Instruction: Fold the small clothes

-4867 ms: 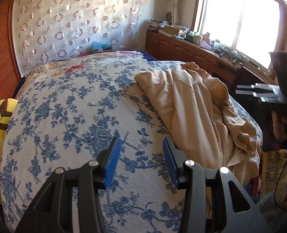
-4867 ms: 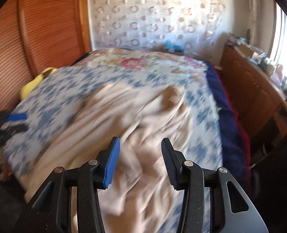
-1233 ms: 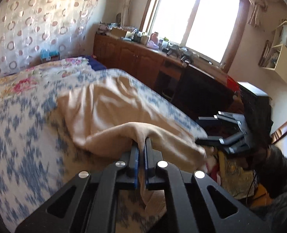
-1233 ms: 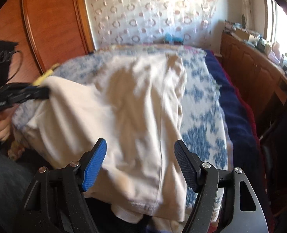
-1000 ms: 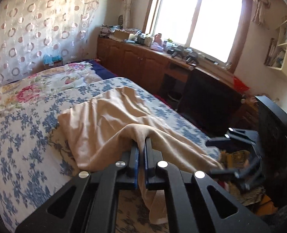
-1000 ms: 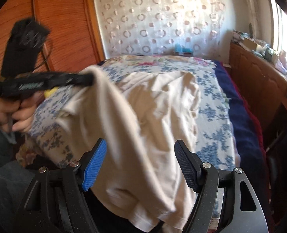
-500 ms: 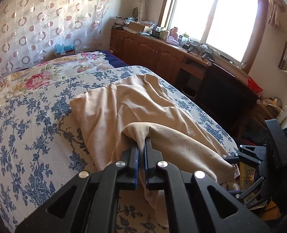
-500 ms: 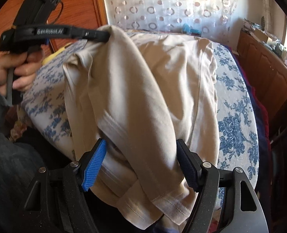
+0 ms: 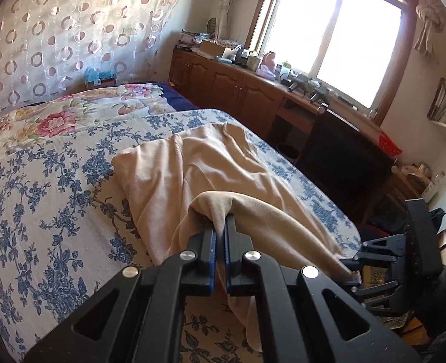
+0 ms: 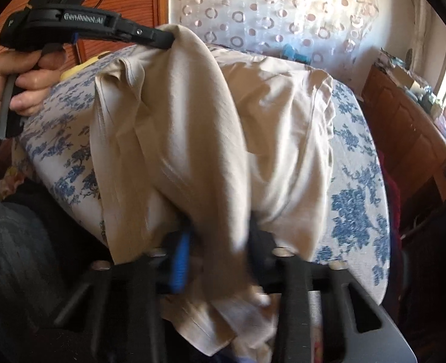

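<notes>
- A beige garment (image 9: pixel 198 166) is seen spread over the bed (image 9: pixel 41 199), on its blue-flowered cover, with the near end drawn up off the cover and its lower edge hanging past the bed's near edge.
- The left gripper (image 9: pixel 220 227) is seen with its fingers (image 9: pixel 210 242) closed tight on a raised fold of the garment; the cloth is pinched between the blue pads and trails down on both sides of them.
- In the right wrist view the left gripper (image 10: pixel 162 37) is seen above the bed's left part, held in a hand (image 10: pixel 26 78), with the garment (image 10: pixel 211 127) draped from its tip.
- The right gripper (image 10: pixel 217 251) is found at the bed's near edge; its jaws have just been closing, and a bunch of the garment's hem is seen between them, though the picture is blurred there.
- In the left wrist view the right gripper (image 9: pixel 356 267) is seen beside the bed's near right corner, at the end of the stretched cloth.
- A wooden cabinet (image 9: pixel 238 90) under a window (image 9: pixel 331 30) is seen beyond the bed's far side.
</notes>
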A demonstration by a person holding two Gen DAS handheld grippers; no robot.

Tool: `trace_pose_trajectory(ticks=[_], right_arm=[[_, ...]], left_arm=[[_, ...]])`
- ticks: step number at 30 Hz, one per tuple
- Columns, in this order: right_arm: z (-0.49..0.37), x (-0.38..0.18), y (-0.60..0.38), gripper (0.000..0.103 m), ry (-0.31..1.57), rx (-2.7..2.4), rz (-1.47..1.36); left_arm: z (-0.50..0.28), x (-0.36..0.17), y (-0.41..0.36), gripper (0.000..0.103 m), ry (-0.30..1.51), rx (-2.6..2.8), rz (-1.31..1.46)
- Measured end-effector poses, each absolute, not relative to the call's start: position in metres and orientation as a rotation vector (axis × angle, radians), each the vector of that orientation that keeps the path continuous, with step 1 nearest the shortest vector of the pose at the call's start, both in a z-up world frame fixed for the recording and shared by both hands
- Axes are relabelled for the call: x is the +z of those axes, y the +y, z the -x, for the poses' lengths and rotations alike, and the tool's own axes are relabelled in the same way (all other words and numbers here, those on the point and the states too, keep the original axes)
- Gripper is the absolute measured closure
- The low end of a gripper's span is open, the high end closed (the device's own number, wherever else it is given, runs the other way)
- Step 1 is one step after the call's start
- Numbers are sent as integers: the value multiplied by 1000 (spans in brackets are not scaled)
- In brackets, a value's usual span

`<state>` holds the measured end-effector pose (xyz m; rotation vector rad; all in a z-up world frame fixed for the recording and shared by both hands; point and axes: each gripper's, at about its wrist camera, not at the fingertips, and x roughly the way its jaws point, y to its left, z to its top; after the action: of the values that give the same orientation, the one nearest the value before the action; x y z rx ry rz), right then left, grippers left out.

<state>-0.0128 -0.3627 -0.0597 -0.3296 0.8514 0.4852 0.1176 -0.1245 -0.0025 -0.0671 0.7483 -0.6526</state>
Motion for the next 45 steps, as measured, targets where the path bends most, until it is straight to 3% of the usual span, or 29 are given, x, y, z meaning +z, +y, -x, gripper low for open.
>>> trace_pose_trajectory(ticks=[3, 5, 15, 21, 24, 28, 32, 33, 35, 45], right_arm=[[15, -58, -361, 95, 844, 487, 346], [14, -54, -359, 96, 838, 482, 360], [-46, 41, -365, 97, 636, 475, 378], [-143, 48, -352, 97, 647, 488, 363], [-190, 35, -345, 97, 690, 504, 335], [-236, 12, -344, 95, 750, 494, 300], [-256, 8, -353, 78, 768, 482, 256], [-254, 9, -356, 64, 763, 476, 250], [-252, 18, -364, 48, 736, 446, 238], [-197, 33, -391, 47, 731, 451, 221]], left_arm=[[-114, 0, -123, 102, 739, -660, 69], [-113, 3, -120, 102, 733, -661, 71], [-157, 21, -92, 102, 700, -618, 141], [-208, 10, -81, 102, 764, -546, 171], [-222, 2, -79, 98, 784, -518, 161], [-226, -3, -73, 82, 776, -495, 111], [-218, -2, -64, 72, 761, -503, 61], [-215, -2, -65, 71, 763, -514, 46], [-207, -3, -66, 71, 763, -532, 30], [-195, -33, -101, 71, 857, -629, -12]])
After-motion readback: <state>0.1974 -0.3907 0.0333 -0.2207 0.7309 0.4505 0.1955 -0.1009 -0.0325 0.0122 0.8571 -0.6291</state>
